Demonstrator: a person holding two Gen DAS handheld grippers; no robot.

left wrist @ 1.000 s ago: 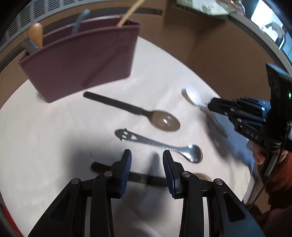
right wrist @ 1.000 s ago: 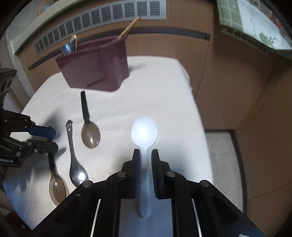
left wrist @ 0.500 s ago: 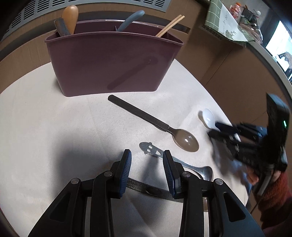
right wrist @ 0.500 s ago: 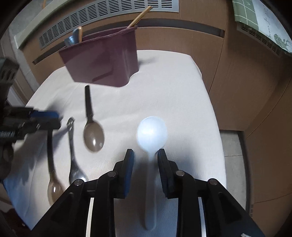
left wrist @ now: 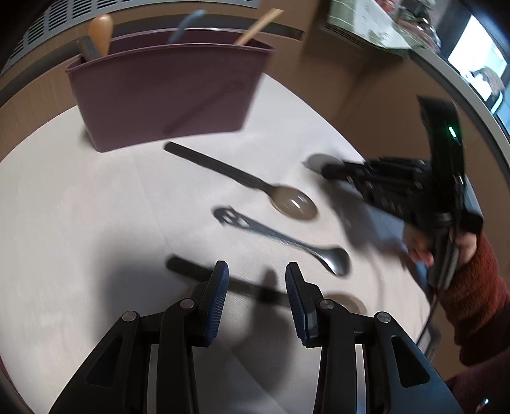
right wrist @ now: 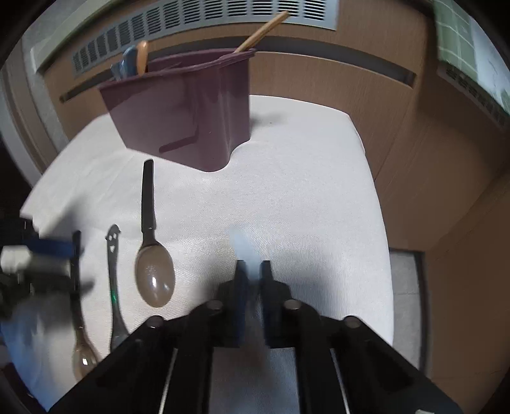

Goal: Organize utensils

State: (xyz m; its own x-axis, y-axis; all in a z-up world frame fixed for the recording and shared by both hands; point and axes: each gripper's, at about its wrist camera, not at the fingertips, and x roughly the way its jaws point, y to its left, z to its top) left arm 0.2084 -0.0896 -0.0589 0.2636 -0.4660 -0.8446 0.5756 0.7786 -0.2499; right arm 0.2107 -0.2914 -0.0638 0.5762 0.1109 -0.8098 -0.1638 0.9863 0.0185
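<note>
White cloth (right wrist: 302, 191) covers the table, and four spoons are on it, counted from both wrist views. Three lie loose in a row: a brown translucent spoon with a black handle (left wrist: 242, 180), a steel spoon with a smiling face cut into its handle end (left wrist: 280, 240), and a second brown-bowled spoon with a dark handle (left wrist: 223, 281) nearest the left gripper (left wrist: 256, 286). The fourth, a white plastic spoon (right wrist: 245, 251), is blurred and stands tilted between the fingers of the right gripper (right wrist: 253, 277), whose jaws have just been closing and now pinch its handle.

The left gripper hangs partly open with nothing between its blue-ribbed pads (left wrist: 220, 296); the dark handle of the nearest spoon runs on the cloth beneath them.

One maroon plastic utensil holder (left wrist: 165, 92) stands at the far side of the cloth, apart from the loose spoons. Three or four utensils stick out of it: an orange-brown handle, a blue-grey one, a wooden stick (left wrist: 258, 25), and possibly a dark grey one, hard to tell. A hand in a rust-red knitted sleeve (left wrist: 475, 286) holds the right gripper.
</note>
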